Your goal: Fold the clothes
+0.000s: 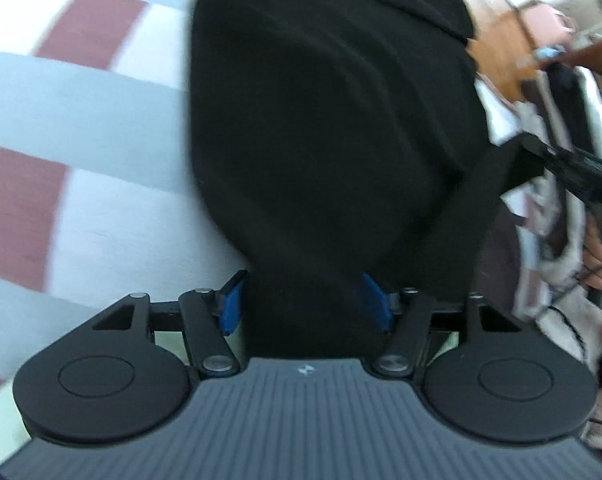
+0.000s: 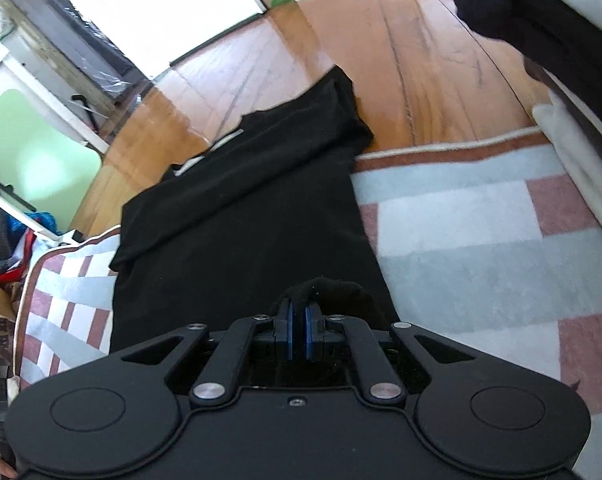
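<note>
A black garment lies lengthwise on a checked blanket, its far end reaching the wooden floor. My right gripper is shut on a bunched near edge of the black garment. In the left wrist view the same black garment fills the middle. My left gripper has its blue pads spread wide, with black cloth lying between them; the jaws are open. The right gripper shows in the left wrist view at the right edge.
The blanket has grey, white and red-brown squares. A wooden floor lies beyond it. Another dark cloth hangs over a white edge at top right. Bags and clutter sit at the left. A patterned cloth lies at the right.
</note>
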Motion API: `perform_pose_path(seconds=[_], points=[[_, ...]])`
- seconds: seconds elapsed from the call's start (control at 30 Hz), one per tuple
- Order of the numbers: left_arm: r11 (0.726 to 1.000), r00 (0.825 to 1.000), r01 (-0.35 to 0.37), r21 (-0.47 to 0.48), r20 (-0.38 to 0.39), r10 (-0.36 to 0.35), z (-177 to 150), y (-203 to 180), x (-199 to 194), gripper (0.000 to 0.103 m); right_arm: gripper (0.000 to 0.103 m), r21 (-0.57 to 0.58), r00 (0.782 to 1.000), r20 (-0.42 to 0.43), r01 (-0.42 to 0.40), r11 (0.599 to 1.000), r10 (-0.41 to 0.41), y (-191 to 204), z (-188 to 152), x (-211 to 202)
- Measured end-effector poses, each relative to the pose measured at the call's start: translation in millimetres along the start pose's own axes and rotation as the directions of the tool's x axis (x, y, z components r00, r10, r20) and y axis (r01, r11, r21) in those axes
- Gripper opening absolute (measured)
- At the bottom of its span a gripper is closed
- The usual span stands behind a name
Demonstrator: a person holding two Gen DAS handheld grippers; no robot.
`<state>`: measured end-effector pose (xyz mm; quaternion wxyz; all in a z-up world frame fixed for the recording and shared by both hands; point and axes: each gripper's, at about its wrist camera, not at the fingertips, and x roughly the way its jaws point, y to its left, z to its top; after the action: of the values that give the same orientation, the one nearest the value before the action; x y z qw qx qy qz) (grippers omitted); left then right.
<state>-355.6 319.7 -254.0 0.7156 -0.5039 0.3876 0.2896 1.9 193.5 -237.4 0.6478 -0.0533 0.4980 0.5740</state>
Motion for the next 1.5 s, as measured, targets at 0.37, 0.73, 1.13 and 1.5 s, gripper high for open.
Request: perform_pose_path(seconds=[0.37,0.73,1.13,1.5], points=[[1.0,0.941,-0.017,0.008,0.338,0.013,29.1,-20.9,-61.2,0.005,0.009,0.019,0.991,0.105,-0.085,0.996,0.082,6.5,-2.0,-23.6],[0.996,0.979,-0.074,-0.058,0.184,0.084,22.2,-6.5,-17.0,0.008,0.019,0.202,0.993,-0.049,-0.099,0.974,0.111,-27.7,-4.4,17.7],[0.984,0.974,-0.178,0.008,0.144,0.175,11.9,-13.0,5.3,0.035,0.011,0.088,0.989,-0.135,-0.05,0.995,0.061,-10.5,-17.3,23.2],[0.997,0.978,0.0,-0.073,0.21,0.016,-10.5,-5.1,-67.0,0.005,0.01,0.104,0.99,-0.132,0.056,0.993,-0.042,-5.2,-70.6,-71.1]])
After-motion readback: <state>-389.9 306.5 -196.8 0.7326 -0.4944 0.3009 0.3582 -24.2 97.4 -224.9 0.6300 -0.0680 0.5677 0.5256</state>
